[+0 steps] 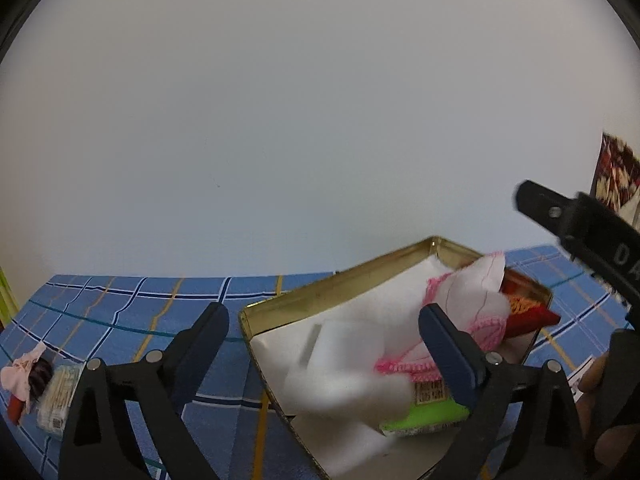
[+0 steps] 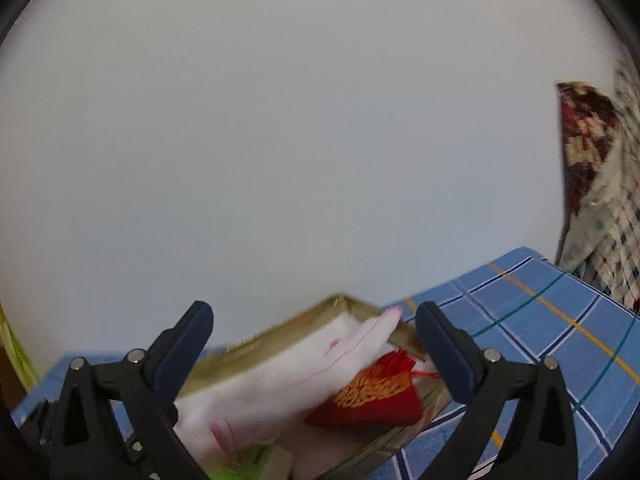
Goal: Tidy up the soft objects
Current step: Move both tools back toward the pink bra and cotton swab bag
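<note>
Both jaws are being held wide apart, with nothing gripped: the left gripper (image 1: 322, 316) and the right gripper (image 2: 314, 316) are being kept just above the gold tin (image 1: 340, 280). Inside the tin, a white cloth with pink edging (image 1: 460, 300) is being shown, with a red embroidered pouch (image 2: 376, 400) lying at its right. The tin is being supported by a blue checked tablecloth (image 1: 120, 312).

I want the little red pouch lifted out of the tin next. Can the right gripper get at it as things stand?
Probably yes. The right gripper has open, empty jaws, and the red pouch lies exposed just ahead at the tin's near edge, with the white cloth beside it.
</note>
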